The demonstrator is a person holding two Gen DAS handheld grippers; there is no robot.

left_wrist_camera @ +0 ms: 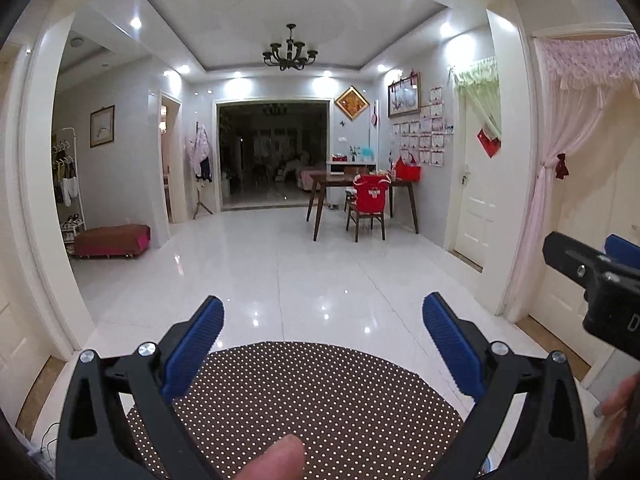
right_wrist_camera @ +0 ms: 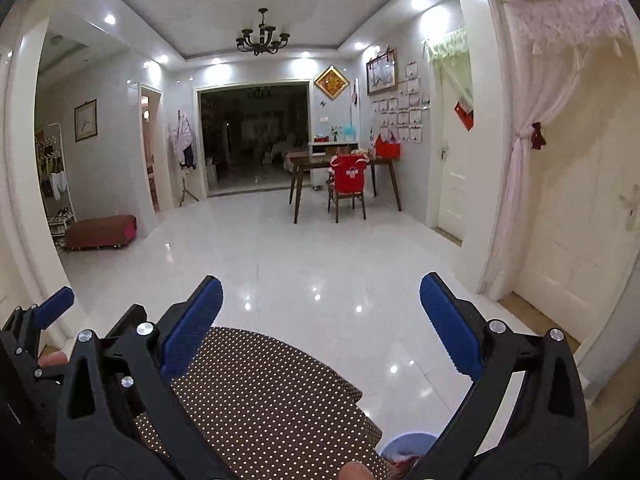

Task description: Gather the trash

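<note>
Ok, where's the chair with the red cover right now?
In both wrist views the chair with the red cover sits far across the white floor, right of centre, tucked against the wooden table by the right wall.

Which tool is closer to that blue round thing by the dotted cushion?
Right, probably. The blue round thing shows only in the right wrist view, low between the fingers of the open right tool, beside the dotted cushion. The left tool, also open, sits farther left.

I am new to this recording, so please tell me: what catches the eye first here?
Both open grippers, left gripper and right gripper, fill the foreground over a brown dotted surface. Beyond lies a glossy white floor, with a black chandelier overhead and a red-covered chair at the wooden table.
</note>
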